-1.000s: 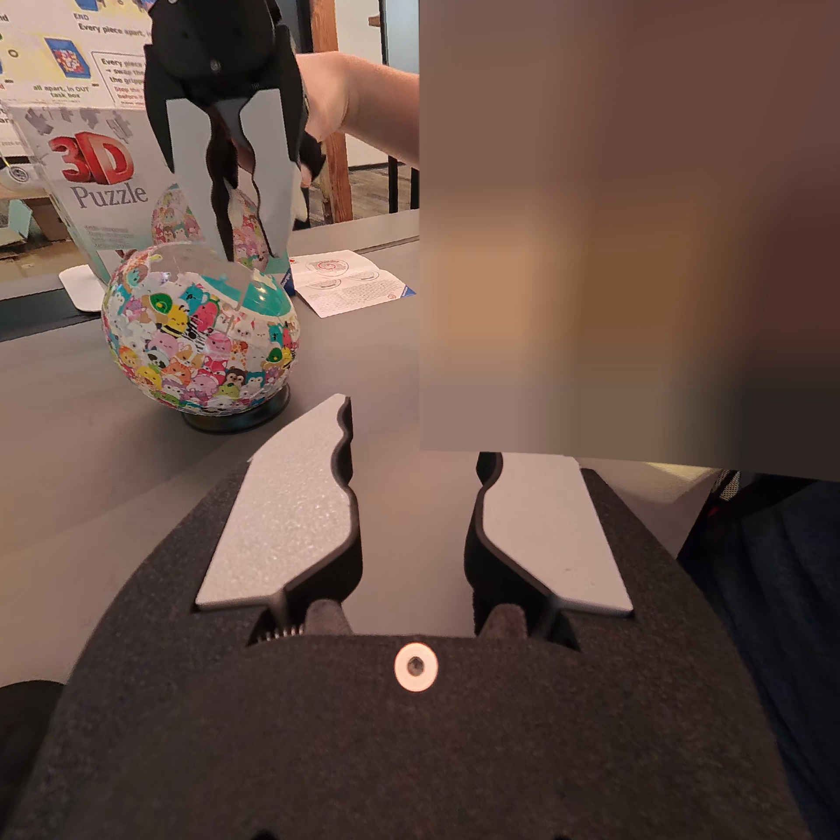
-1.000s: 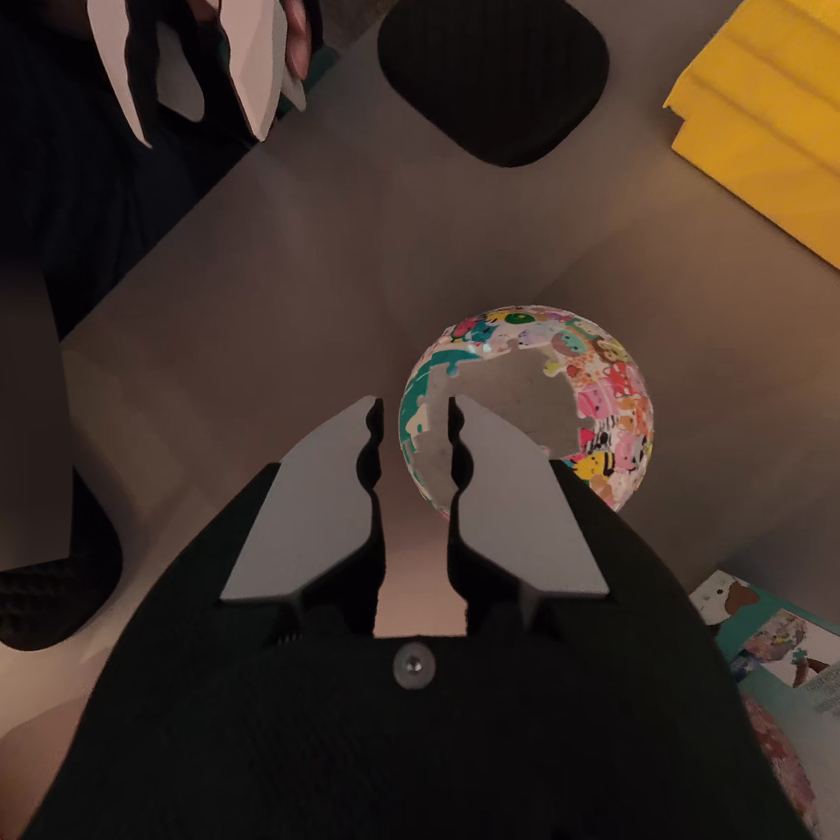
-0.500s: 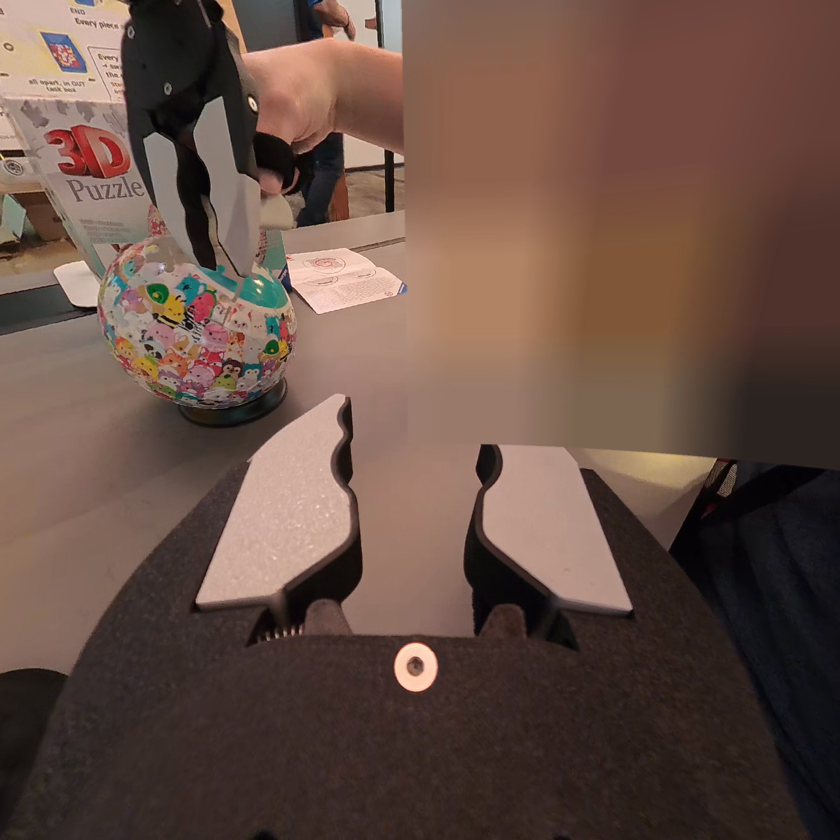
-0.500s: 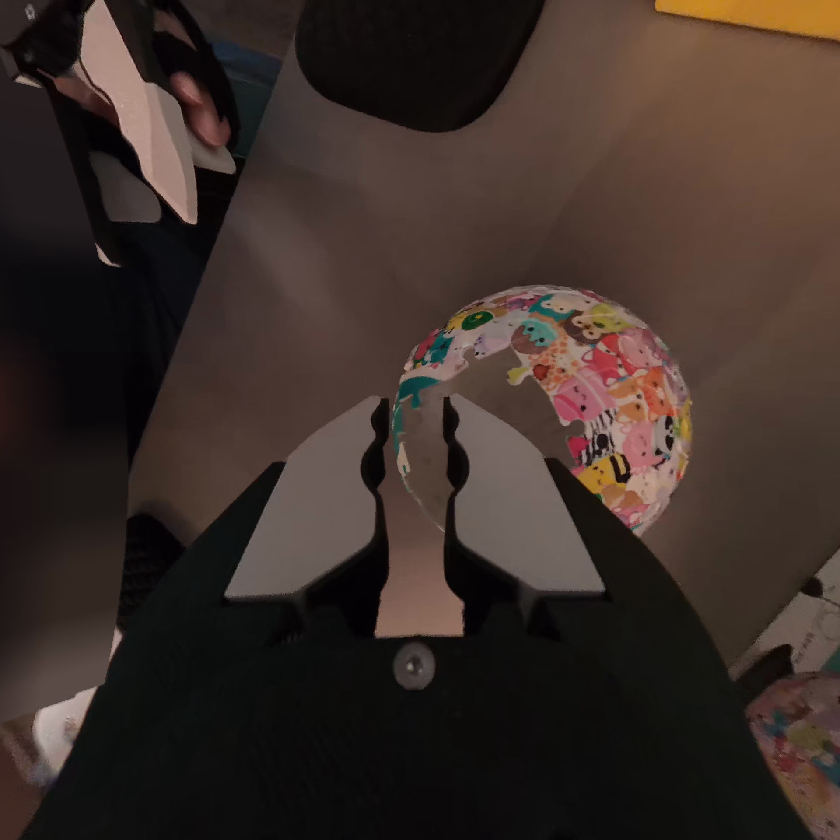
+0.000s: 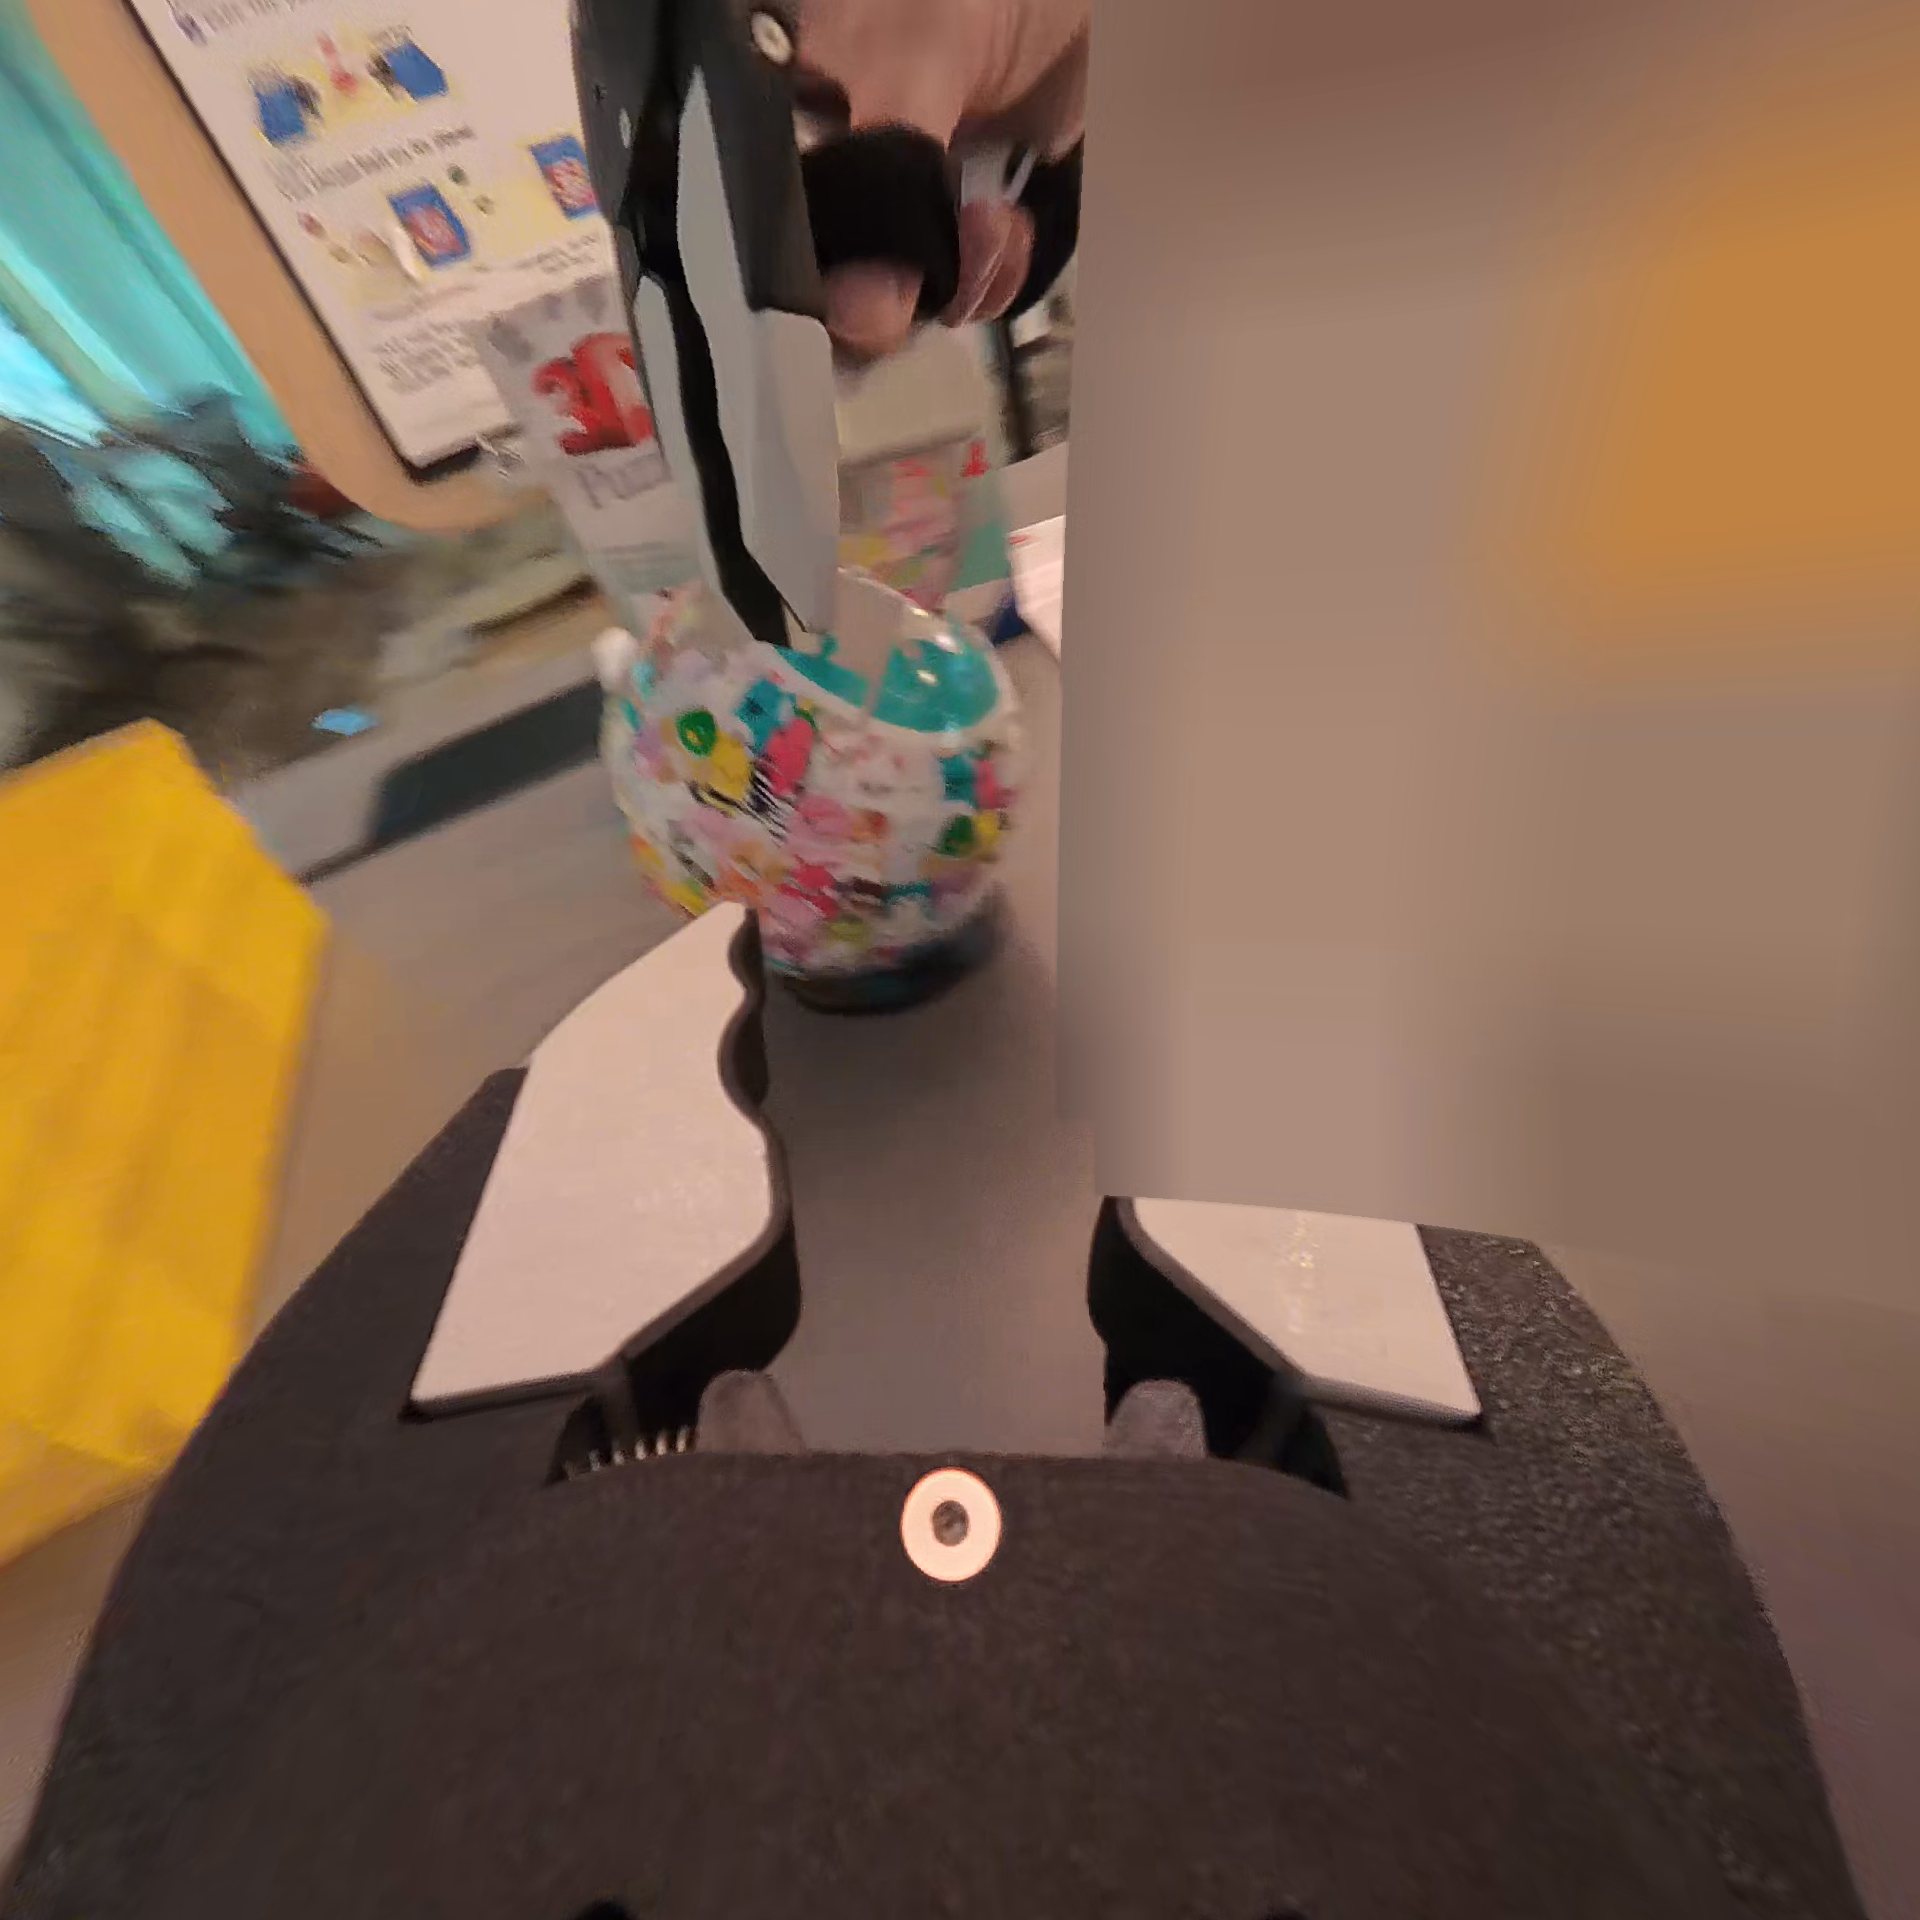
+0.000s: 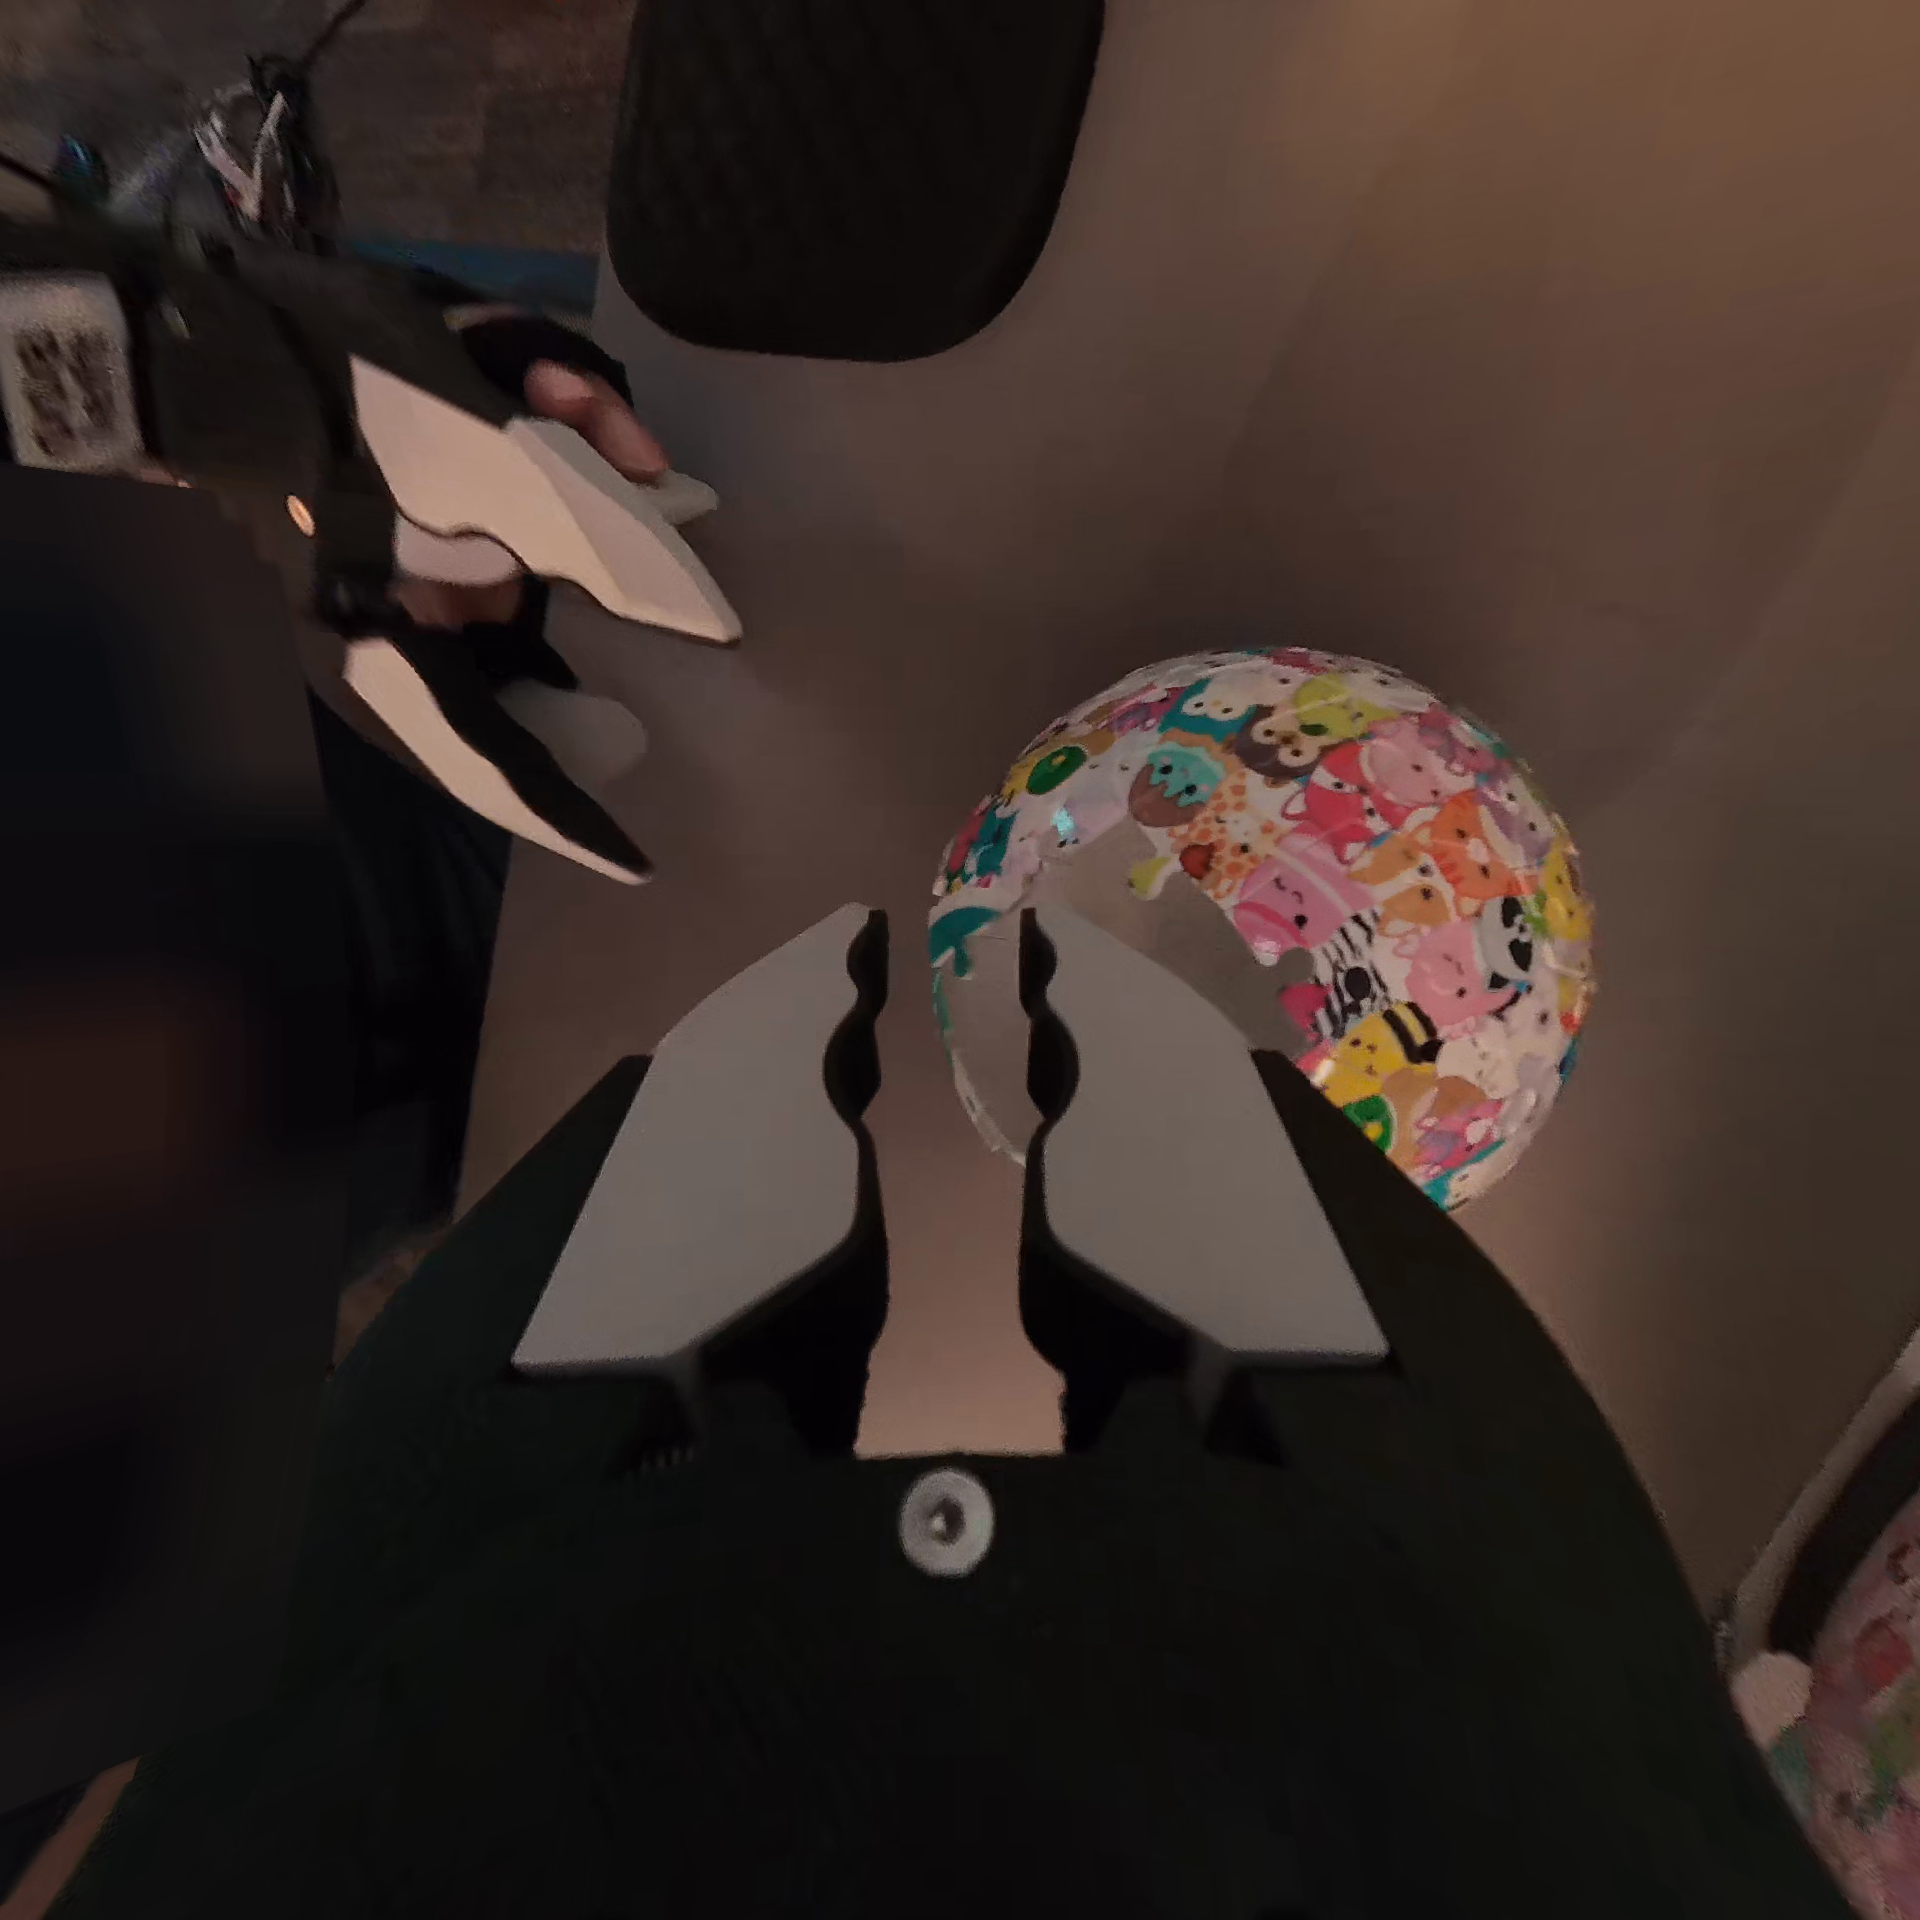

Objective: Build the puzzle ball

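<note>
The puzzle ball (image 5: pixel 821 810), covered in colourful cartoon animals, stands on a dark round base (image 5: pixel 883 987) on the grey table. Its top has a wide opening with a grey inside, which shows in the right wrist view (image 6: pixel 1351 883). My right gripper (image 6: pixel 954 925) points down at the near rim of that opening, its jaws a narrow gap apart with nothing held. It shows from the front in the left wrist view (image 5: pixel 769 613), tips at the rim. My left gripper (image 5: pixel 925 1039) is open and empty, short of the ball; it also shows in the right wrist view (image 6: pixel 681 748).
A yellow block (image 5: pixel 135 1091) sits at the left of the table. The puzzle box (image 5: pixel 603 457) stands behind the ball, with a poster board farther back. A black pad (image 6: pixel 852 177) lies at the table's edge. A patterned box (image 6: pixel 1849 1714) is at the lower right.
My right gripper has come down from above the ball to the rim of its opening. My left gripper has swung round and moved closer to the ball. Both jaws kept their width.
</note>
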### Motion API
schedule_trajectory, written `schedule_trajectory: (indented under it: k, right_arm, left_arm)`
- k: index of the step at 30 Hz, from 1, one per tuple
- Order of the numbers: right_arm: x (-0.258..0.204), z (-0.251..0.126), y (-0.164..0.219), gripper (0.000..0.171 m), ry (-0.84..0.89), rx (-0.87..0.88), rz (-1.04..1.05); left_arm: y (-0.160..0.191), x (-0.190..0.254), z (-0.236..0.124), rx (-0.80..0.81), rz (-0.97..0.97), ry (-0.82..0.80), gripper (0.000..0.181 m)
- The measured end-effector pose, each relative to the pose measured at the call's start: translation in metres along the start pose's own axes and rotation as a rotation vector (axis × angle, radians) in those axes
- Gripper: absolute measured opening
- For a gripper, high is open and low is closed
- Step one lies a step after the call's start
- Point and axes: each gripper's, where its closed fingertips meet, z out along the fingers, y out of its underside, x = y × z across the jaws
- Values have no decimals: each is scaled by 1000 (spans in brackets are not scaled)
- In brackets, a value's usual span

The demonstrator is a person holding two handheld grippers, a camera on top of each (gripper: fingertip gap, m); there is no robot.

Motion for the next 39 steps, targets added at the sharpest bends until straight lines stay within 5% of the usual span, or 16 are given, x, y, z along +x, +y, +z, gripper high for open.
schedule_trajectory:
  k: [1, 4, 11, 39]
  right_arm:
    - [0, -2, -1, 25, 4, 8, 24]
    - [5, -8, 0, 26, 45, 22, 89]
    - [7, -1, 6, 26, 17, 33, 144]
    - [5, 15, 14, 16, 60, -104, 37]
  left_arm:
    - [-3, -4, 7, 4, 43, -38, 66]
    - [-9, -7, 24, 7, 112, -65, 52]
    - [-10, -7, 54, 24, 89, -52, 49]
    - [-9, -23, 66, 35, 97, -143, 27]
